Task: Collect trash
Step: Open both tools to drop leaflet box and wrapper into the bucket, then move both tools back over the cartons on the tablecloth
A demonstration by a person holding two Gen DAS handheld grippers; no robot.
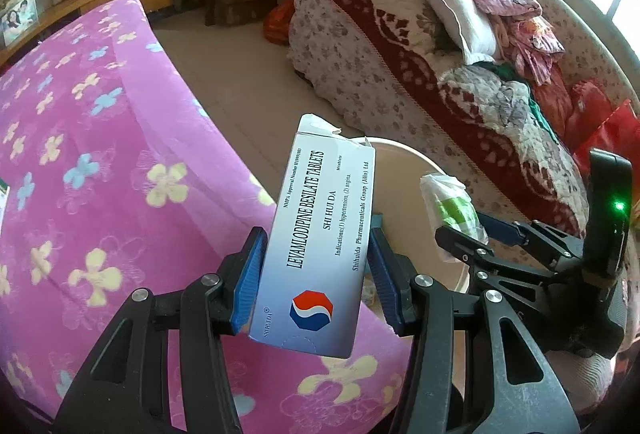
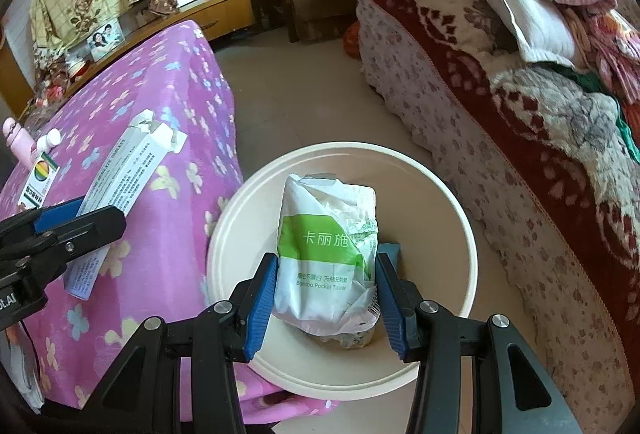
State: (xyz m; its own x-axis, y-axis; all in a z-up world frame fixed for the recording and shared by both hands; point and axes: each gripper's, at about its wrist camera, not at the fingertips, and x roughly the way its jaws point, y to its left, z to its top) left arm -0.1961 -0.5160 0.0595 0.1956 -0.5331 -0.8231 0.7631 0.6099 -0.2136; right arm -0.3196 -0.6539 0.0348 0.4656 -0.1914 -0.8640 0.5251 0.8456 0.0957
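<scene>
The left gripper (image 1: 318,270) has its blue pads pressed on both long sides of a white tablet box (image 1: 316,234), whose torn top flap stands ahead of the fingertips. Beneath and to the left of those jaws lies the pink flowered table cover (image 1: 100,154); its edge drops off just right of the box, where the cream rim of the trash bin (image 1: 404,150) begins.

The right gripper (image 2: 326,290) is clamped on a white and green tissue packet (image 2: 326,250), crumpled at its upper end. Directly below these jaws is the mouth of the bin (image 2: 464,234), its rim all round the packet with free room on every side (some pale crumpled scraps show at the bottom, under the packet). Right of the rim runs a strip of bare floor (image 2: 288,90), then the bed with its red patterned blanket (image 2: 480,82).

Only the right wrist view shows the bin's inside, plus a pink bottle (image 2: 18,144) and a small box with a rainbow mark (image 2: 40,180) on the cover beyond the left jaws. Only the left view reads the tablet box's printed face.
</scene>
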